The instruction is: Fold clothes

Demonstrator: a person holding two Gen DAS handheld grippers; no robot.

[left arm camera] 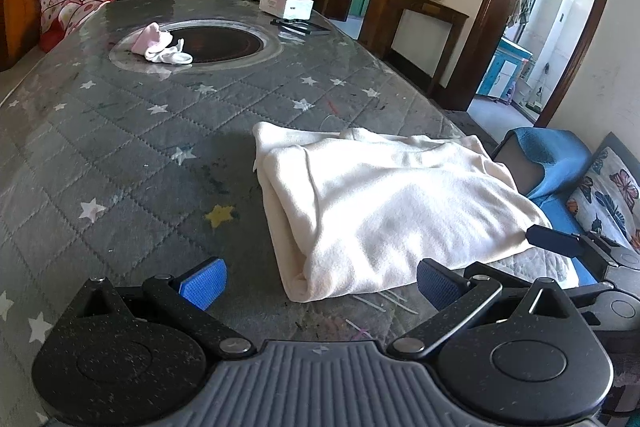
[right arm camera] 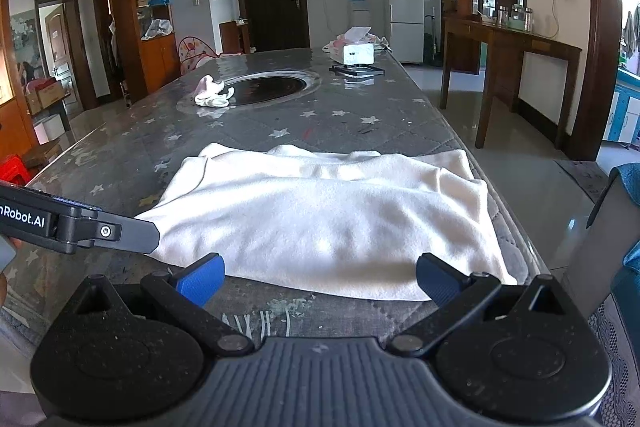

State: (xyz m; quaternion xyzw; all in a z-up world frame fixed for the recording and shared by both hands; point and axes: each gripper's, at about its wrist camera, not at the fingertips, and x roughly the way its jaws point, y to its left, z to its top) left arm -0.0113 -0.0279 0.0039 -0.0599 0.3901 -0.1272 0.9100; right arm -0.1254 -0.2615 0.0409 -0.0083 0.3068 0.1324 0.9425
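A: Where was the garment?

B: The cream garment [left arm camera: 384, 203] lay folded on the near end of the table [left arm camera: 120, 155], toward its right edge, doubled over along its left side. Its fabric was rumpled at the far edge.

A: Left gripper?

B: The left gripper [left arm camera: 320, 281] stood with jaws wide apart, holding nothing, just short of the garment's near left corner. Blue pads [left arm camera: 204, 283] were visible on both fingers.

A: Right gripper?

B: The right gripper [right arm camera: 318, 279] was likewise spread apart and empty, at the garment's near hem. In its view, one finger of the left gripper reached in from the left and met the garment's near left corner; actual contact could not be confirmed.

A: Surroundings?

B: A grey quilted cover with stars lay over the table. Farther back, small pink-and-white clothes [left arm camera: 162, 45] sat at the rim of a round dark inset [left arm camera: 216, 41]. A tissue box [left arm camera: 286, 5] stood near the far right edge. Beyond it stood a white refrigerator [right arm camera: 405, 15].
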